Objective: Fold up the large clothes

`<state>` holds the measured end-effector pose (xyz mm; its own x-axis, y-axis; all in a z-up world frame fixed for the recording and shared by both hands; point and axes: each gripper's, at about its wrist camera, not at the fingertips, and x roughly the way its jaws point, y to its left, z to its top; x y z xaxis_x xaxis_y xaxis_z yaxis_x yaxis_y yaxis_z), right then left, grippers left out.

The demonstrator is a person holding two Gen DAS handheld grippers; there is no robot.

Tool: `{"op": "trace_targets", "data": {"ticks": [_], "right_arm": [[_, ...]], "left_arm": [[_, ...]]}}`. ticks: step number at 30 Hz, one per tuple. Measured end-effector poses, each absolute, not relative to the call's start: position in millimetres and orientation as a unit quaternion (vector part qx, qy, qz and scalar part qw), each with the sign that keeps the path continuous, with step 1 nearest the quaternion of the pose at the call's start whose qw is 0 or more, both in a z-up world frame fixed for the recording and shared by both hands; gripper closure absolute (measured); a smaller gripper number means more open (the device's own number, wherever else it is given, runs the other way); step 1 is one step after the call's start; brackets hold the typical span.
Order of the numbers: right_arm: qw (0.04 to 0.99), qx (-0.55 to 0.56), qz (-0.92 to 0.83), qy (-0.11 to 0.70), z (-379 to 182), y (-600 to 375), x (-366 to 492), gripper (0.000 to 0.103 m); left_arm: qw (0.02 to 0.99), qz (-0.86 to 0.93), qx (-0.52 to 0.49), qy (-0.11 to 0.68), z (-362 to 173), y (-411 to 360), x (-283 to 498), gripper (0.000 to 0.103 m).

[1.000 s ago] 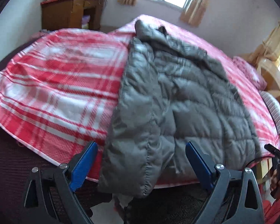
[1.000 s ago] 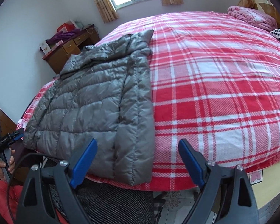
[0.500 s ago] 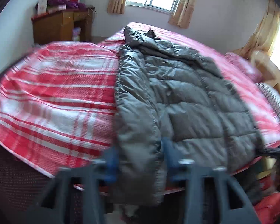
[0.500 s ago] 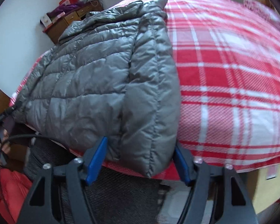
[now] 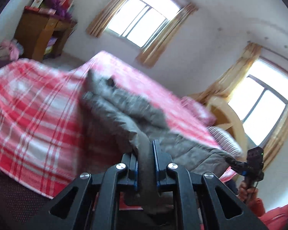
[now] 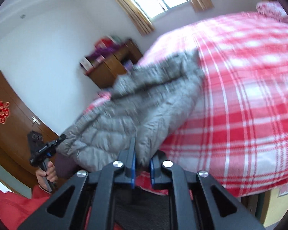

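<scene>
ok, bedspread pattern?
Red, pink and white plaid bedspread; the right wrist view shows it best.

- Puffer jacket point(image 6: 144, 103): quilted grey cloth, faint sheen.
- Bedspread point(image 6: 240, 95): woven red-and-white plaid cloth, matt.
- Cabinet point(image 5: 42, 34), upper left: brown wood.
- Left tool point(image 5: 145, 151): matt black plastic, blue pads, shiny metal screws.

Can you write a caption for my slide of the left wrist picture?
Left hand-held gripper clamps the grey puffer jacket's hem above the red plaid bed.
</scene>
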<state>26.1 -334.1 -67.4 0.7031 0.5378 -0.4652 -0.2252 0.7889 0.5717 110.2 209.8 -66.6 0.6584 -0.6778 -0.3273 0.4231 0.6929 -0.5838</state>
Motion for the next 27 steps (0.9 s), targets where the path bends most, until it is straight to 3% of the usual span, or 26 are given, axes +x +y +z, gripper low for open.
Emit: {"op": "trace_targets", "data": {"ticks": [7,14,20,27], "right_arm": [[0.928,0.217,0.215,0.214,17.1,-335.9,0.7,0.089],[0.948,0.227,0.164,0.149,55.7,-355.4,72.6,0.089],[0.95,0.242,0.096,0.171,46.1,-367.6,191.7,0.089],[0.946,0.21,-0.004,0.246,-24.5,-360.8,315.6,0.089]], "left_arm": [[0.885,-0.32,-0.265,0.211,-4.7,220.6,114.5,0.092],[0.906,-0.197,-0.279,0.251,13.7,216.8,228.8,0.091],[0.91,-0.116,-0.256,0.304,-16.3,192.6,335.2,0.091],[0.902,-0.032,-0.222,0.369,-70.4,167.4,415.0,0.091]]}}
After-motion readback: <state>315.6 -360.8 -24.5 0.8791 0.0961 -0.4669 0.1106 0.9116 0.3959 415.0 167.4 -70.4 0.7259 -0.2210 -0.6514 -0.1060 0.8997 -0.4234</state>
